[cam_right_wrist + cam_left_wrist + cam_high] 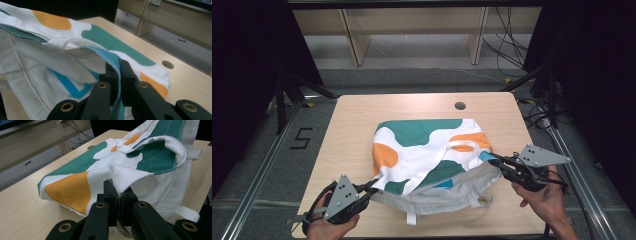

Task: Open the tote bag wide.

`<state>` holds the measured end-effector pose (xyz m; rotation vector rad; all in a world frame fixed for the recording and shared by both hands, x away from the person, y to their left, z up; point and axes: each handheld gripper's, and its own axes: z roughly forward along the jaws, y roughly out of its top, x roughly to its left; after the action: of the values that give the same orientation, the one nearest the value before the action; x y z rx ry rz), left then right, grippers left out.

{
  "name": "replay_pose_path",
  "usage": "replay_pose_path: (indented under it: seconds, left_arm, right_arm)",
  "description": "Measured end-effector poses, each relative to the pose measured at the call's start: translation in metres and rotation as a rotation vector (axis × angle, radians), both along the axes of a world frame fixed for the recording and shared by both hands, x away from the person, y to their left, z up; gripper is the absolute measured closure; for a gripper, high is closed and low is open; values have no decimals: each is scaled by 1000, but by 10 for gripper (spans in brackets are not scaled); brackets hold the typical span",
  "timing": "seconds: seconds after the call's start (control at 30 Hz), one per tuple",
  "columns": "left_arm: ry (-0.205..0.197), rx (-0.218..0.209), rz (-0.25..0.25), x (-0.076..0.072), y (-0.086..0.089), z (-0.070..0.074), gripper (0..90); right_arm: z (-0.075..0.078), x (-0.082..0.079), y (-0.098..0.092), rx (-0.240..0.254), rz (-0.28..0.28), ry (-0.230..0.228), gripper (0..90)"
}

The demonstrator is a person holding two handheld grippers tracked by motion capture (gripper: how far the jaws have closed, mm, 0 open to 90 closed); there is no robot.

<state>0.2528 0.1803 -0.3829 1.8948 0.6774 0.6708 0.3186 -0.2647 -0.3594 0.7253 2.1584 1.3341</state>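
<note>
While lying mid-table, part folded:
Garment (427, 150): resting on table (352, 125), printed top layer doubled back, pale lining showing near.
Left gripper (373, 189): clamping white near-left corner, jaws pressed together.
Right gripper (493, 161): pinching blue-edged right corner, jaws together.
Progress: likely folding, first fold seemingly underway; flattening and further folds probably remaining.
</note>
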Motion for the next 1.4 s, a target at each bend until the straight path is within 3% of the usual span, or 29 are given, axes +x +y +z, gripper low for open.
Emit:
replay_pose_path:
  seconds: [0.03, 0.17, 0.27, 0.37, 0.5, 0.53, 0.67, 0.77, 0.87, 0.97, 1.0, 1.23, 1.27, 1.33, 1.4]
  left_arm:
    - [-1, -11, 0, 0, 1, 5, 859]
    - [-41, -19, -12, 1, 3, 29, 861]
    - [-73, -16, -27, 5, 4, 51, 863]
    - [-71, -51, -44, 14, 7, 72, 864]
    - [-90, -74, -56, 30, 9, 98, 865]
    - [-87, -91, -55, 34, 10, 103, 865]
    - [-74, -138, -43, 56, 11, 124, 865]
    - [-76, -121, -13, 80, 12, 134, 865]
    - [-72, -155, 27, 109, 16, 133, 864]
    - [-40, -187, 61, 130, 21, 124, 862]
    - [-31, -187, 68, 135, 23, 120, 861]
    - [-1, -201, 64, 149, 30, 95, 855]
    - [1, -204, 66, 150, 31, 93, 854]
    - [12, -202, 72, 153, 32, 88, 853]
    - [22, -177, 81, 156, 33, 81, 850]
  right_arm:
    - [5, 0, 0, 2, 4, 10, 876]
    - [27, 6, -3, 7, 10, -27, 877]
    - [44, 12, -5, 19, 17, -30, 878]
    - [62, 21, -7, 25, 29, -43, 878]
    - [83, 32, -9, 24, 26, -35, 879]
    - [87, 35, -9, 26, 46, -13, 880]
    - [105, 53, -11, 39, 22, -22, 880]
    - [117, 70, -11, 47, 3, 9, 880]
    - [121, 91, -6, 66, -26, 15, 880]
    - [118, 112, 1, 51, -62, 9, 880]
    - [117, 118, 3, 36, -60, 31, 880]
    - [102, 147, 14, 24, -73, 91, 880]
    - [99, 151, 16, 29, -85, 80, 880]
    - [97, 155, 20, 34, -95, 88, 880]
    - [96, 158, 23, 5, -96, 102, 879]
